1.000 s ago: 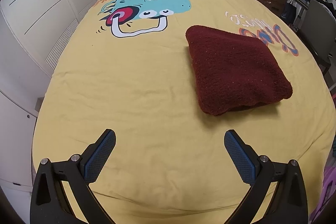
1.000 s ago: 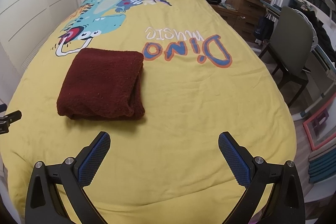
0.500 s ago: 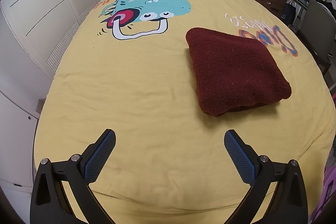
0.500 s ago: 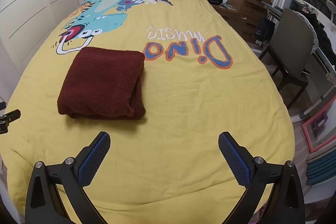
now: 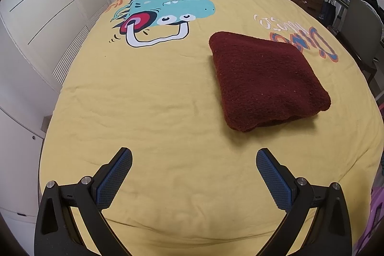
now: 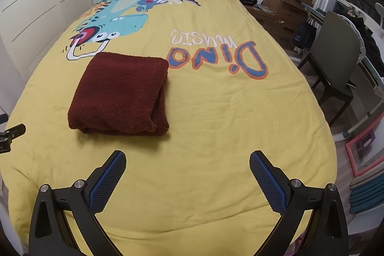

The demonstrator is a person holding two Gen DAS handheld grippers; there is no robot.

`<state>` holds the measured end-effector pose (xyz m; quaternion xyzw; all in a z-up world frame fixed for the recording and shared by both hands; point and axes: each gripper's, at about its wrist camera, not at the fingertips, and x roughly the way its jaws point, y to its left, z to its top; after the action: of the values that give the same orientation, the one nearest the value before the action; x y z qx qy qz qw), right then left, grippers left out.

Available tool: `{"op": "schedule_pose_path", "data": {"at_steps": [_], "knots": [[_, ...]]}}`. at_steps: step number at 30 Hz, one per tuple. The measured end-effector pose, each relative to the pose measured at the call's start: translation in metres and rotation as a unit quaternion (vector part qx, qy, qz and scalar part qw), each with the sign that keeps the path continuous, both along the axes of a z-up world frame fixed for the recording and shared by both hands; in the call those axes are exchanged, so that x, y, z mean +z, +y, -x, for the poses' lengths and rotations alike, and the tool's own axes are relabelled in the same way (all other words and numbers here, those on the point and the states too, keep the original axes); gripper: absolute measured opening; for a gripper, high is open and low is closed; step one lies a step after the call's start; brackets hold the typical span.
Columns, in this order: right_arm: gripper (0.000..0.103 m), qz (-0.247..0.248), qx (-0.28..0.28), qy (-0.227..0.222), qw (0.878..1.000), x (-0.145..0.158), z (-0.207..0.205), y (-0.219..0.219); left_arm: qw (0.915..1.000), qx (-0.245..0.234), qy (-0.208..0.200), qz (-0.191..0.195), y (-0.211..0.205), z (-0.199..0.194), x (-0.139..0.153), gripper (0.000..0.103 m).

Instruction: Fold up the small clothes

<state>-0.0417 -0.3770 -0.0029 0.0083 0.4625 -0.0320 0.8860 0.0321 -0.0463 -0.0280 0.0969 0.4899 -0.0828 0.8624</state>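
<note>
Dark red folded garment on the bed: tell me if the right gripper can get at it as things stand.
Probably yes. The right gripper is open and empty, and only bare yellow bedspread lies between its fingers and the dark red folded garment, ahead to its left.

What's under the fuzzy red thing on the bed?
The folded dark red garment lies on the yellow dinosaur bedspread. It covers a little of the printed "Dino" lettering. Whatever the bedspread shows directly beneath it is hidden.
</note>
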Motion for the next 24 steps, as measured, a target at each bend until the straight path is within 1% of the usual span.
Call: {"op": "schedule_pose_path", "data": {"at_steps": [24], "knots": [[0.103, 0.000, 0.001, 0.009, 1.000, -0.0067, -0.0010, 0.0005, 1.0000, -0.006, 0.005, -0.001, -0.0097, 0.0036, -0.0013, 0.102]]}}
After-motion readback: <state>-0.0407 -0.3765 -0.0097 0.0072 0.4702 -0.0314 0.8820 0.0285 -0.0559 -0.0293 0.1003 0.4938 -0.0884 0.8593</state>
